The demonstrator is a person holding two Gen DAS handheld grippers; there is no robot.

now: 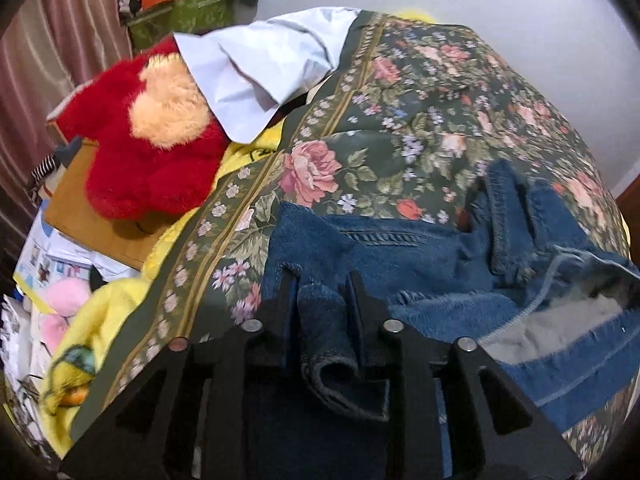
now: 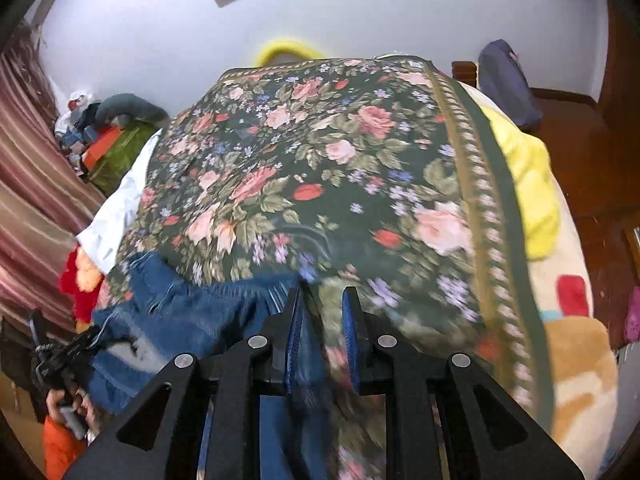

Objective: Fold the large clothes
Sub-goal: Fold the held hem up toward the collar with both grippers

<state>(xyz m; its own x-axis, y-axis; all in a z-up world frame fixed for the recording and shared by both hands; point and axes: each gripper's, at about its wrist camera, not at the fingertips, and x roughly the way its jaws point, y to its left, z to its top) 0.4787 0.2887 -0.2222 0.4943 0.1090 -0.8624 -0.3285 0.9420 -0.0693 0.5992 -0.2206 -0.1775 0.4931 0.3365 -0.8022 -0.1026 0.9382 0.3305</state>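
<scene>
1. On the bed, over a dark green floral bedspread (image 1: 420, 92), lie the blue jeans (image 1: 400, 256) — crumpled, with the pale inner lining showing at the right of the left wrist view.
2. We see the left claw (image 1: 322, 280) clenched on a rolled hem of the jeans; the denim fills the gap between its two black fingers and bulges out beneath them.
3. From the right wrist view the jeans (image 2: 188, 320) sit at the near left edge of the bedspread (image 2: 320, 168), frayed at the top edge.
4. We find the right claw (image 2: 322, 294) with its fingers apart. A strip of denim hangs against the left finger's blue pad (image 2: 295, 340), but motion blur hides whether anything is pinched, so we cannot tell if it grips the cloth or has let go.
5. At the far left of that view the left claw (image 2: 68, 354) appears again, dark and small, at the jeans' edge, with the person's hand (image 2: 66, 404) under it.
6. Beside the bedspread we note a red plush toy (image 1: 152, 152) with a peach patch, a white pillow (image 1: 256, 68) touching it, and a yellow blanket (image 2: 528, 184) along the bed's right side — all apart from the jeans.
7. Striped curtains (image 2: 36, 200) hang at the left.
</scene>
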